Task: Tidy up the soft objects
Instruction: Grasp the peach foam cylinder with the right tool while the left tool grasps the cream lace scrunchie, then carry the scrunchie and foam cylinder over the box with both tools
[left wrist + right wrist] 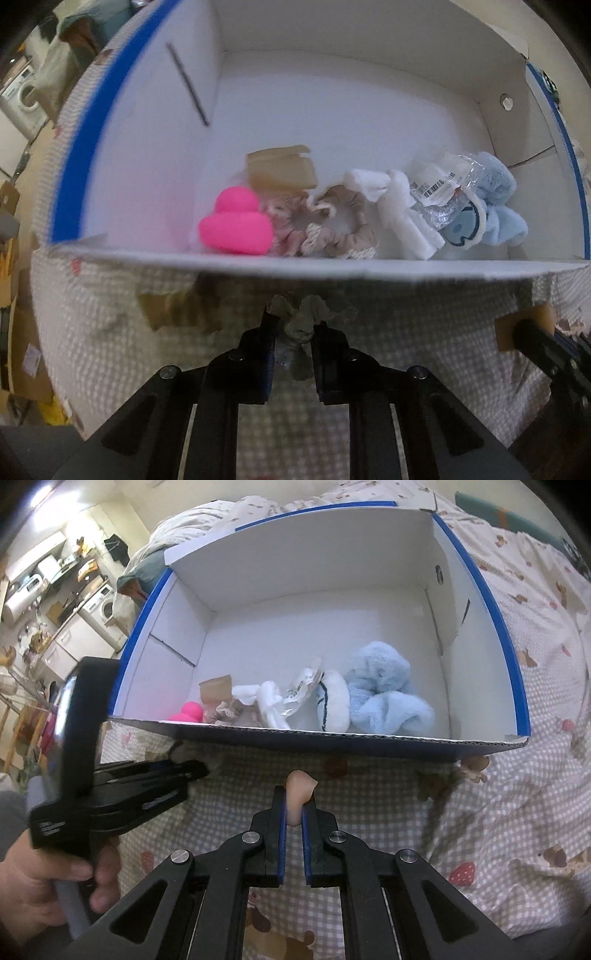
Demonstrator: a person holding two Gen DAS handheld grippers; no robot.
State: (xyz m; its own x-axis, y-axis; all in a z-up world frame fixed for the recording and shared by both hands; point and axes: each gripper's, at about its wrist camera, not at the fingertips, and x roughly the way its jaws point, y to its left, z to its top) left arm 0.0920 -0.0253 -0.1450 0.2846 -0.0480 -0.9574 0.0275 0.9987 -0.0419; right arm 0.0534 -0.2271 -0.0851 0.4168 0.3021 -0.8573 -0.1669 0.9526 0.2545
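In the left wrist view my left gripper [295,325] is shut on an olive-grey scrunchie [308,314], just above the checked bedspread in front of the box. The white cardboard box [332,264] with a blue rim holds a pink sponge [236,225], beige scrunchies [332,229], a white cloth [399,210], a wrapped item with a barcode label [439,188] and a light blue plush [495,199]. In the right wrist view my right gripper [294,801] is shut on a small peach-coloured soft piece [300,782], short of the box's near wall [295,734].
The box stands on a bed covered with a pink-and-white checked spread [498,812] printed with bears and strawberries. A hand [44,878] holds the left gripper [199,770] at the left of the right wrist view. A cluttered kitchen corner with a washing machine [103,609] lies beyond.
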